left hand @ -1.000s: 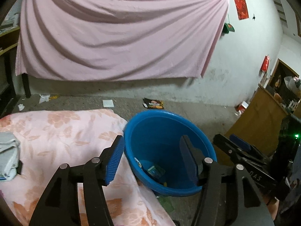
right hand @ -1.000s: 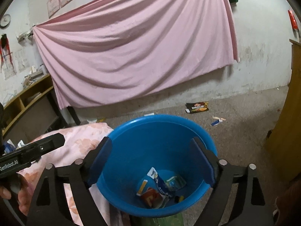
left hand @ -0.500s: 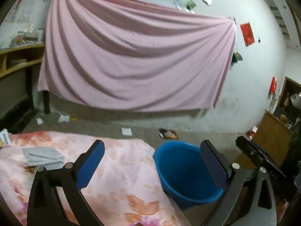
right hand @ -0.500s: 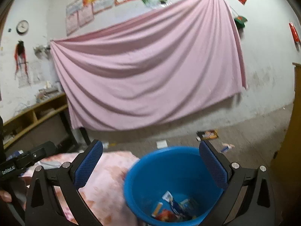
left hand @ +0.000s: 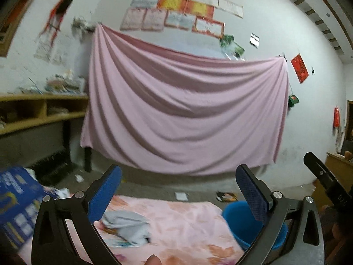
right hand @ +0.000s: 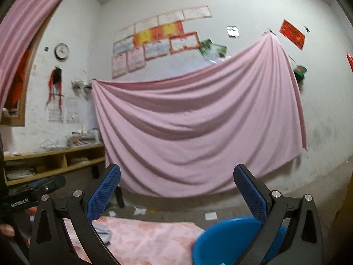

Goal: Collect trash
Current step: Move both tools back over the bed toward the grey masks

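A blue plastic tub [left hand: 239, 223] stands on the floor at the right end of a table under a pink floral cloth [left hand: 181, 220]; it also shows in the right wrist view [right hand: 227, 240]. A crumpled grey-white wrapper [left hand: 128, 223] lies on the cloth, below and right of my left gripper's left finger. My left gripper [left hand: 178, 190] is open and empty, raised above the table. My right gripper [right hand: 176, 187] is open and empty, raised above the tub. Both views are tilted up toward the wall.
A blue printed box [left hand: 15, 201] sits at the table's left end. Paper scraps [left hand: 181, 196] and a dark packet [left hand: 226, 196] lie on the floor. A pink sheet [left hand: 183, 114] hangs on the wall. Wooden shelves [left hand: 33, 112] stand left, a wooden cabinet [left hand: 337, 167] right.
Both grippers have risen and tilted up away from the tub, and their jaws have spread wider. The tub has dropped to the lower right of both views.
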`<action>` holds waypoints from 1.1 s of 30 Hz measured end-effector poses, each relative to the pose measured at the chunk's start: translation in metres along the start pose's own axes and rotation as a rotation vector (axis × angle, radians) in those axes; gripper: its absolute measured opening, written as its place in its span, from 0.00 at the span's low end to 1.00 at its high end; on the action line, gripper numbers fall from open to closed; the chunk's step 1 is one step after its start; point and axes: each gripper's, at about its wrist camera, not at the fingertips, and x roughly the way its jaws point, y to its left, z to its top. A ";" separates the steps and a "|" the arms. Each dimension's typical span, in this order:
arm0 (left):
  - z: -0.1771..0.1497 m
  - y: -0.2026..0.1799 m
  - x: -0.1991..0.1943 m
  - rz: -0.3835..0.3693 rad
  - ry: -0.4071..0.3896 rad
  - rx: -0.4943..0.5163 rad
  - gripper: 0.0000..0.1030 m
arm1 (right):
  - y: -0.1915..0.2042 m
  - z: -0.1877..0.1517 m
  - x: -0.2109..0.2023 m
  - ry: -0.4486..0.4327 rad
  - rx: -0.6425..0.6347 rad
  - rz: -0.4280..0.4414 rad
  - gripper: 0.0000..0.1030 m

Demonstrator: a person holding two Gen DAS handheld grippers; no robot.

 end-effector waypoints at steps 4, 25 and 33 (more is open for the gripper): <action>0.007 0.023 -0.031 0.046 -0.073 0.028 0.98 | 0.024 0.002 -0.003 -0.042 -0.011 0.033 1.00; -0.032 0.099 -0.050 0.134 -0.029 0.087 0.98 | 0.104 -0.048 0.038 0.029 -0.097 0.186 1.00; -0.056 0.109 -0.006 0.139 0.161 0.078 0.98 | 0.101 -0.085 0.096 0.343 -0.056 0.242 1.00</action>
